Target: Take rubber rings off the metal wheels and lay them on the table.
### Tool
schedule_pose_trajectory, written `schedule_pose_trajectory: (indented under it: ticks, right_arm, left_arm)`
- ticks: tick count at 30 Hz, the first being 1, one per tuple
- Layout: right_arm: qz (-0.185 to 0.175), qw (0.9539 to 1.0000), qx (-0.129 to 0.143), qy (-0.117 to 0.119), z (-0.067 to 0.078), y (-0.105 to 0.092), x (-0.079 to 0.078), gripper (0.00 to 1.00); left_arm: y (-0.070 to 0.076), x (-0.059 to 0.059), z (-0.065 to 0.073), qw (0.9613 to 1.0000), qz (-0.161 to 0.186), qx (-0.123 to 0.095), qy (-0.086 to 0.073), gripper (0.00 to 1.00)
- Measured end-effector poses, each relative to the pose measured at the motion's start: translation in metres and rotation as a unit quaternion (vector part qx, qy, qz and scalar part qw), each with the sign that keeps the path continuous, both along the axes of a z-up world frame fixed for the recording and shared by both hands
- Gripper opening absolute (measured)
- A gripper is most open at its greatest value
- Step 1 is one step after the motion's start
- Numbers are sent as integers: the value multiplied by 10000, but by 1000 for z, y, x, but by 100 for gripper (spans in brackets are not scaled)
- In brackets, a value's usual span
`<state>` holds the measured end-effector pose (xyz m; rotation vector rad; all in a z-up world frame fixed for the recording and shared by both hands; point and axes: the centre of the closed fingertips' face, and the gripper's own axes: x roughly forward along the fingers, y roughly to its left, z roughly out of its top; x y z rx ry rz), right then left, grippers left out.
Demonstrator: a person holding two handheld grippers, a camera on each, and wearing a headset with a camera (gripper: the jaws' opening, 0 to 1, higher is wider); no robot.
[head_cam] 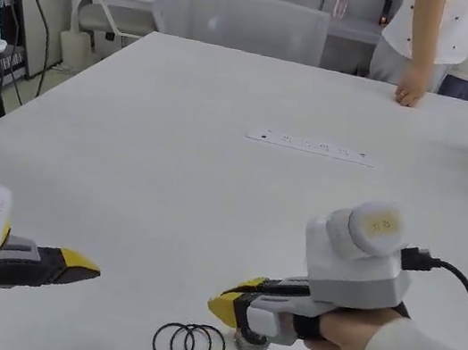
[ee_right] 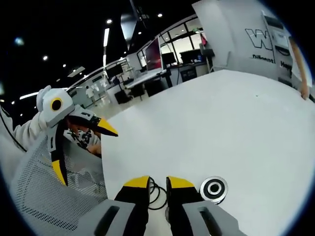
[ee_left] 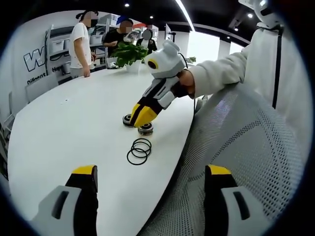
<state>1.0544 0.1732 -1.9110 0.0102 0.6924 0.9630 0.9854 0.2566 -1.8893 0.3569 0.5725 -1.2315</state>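
Three rubber rings lay flat and overlapping on the white desk, just in front of and a little to the left of the right hand-held gripper. Its yellow-tipped jaws were drawn nearly together, leaving a thin gap, and nothing was seen clamped between them. A metal wheel stood directly beneath its jaws. In the left gripper view a second wheel sat just beyond the first, the two close or touching. The left hand-held gripper hung well to the left of the rings, jaws wide apart and holding nothing. Handling judgement: the rings look thin, soft and light, so they should stretch and roll out of a groove but may snap back or cling to a jaw. A ring is best taken by pinching a short arc at the wheel's rim. The wheels look small, stiff and heavy for their size, and smooth enough to slide on the desk unless steadied by the other hand-held gripper. Hard to make out: whether either wheel carried a ring, as the nearer wheel was mostly covered by the right hand-held gripper in the head view, and its rim was too small to read in the gripper views.
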Motion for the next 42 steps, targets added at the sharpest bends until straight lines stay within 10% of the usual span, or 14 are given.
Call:
schedule_pose_trajectory:
  ticks: [15,24,42]
  right_arm:
    - [-790,9954,515,-179,28,-33,28,13]
    - [-1223,9887,755,-435,45,-61,43,16]
    - [-1788,9818,521,-383,29,-102,51,16]
  left_arm:
    - [-4,8,20,9995,-147,-17,-282,88]
    - [-11,26,56,9975,-178,-316,-602,91]
    - [-84,64,119,9830,-904,-698,-1438,89]
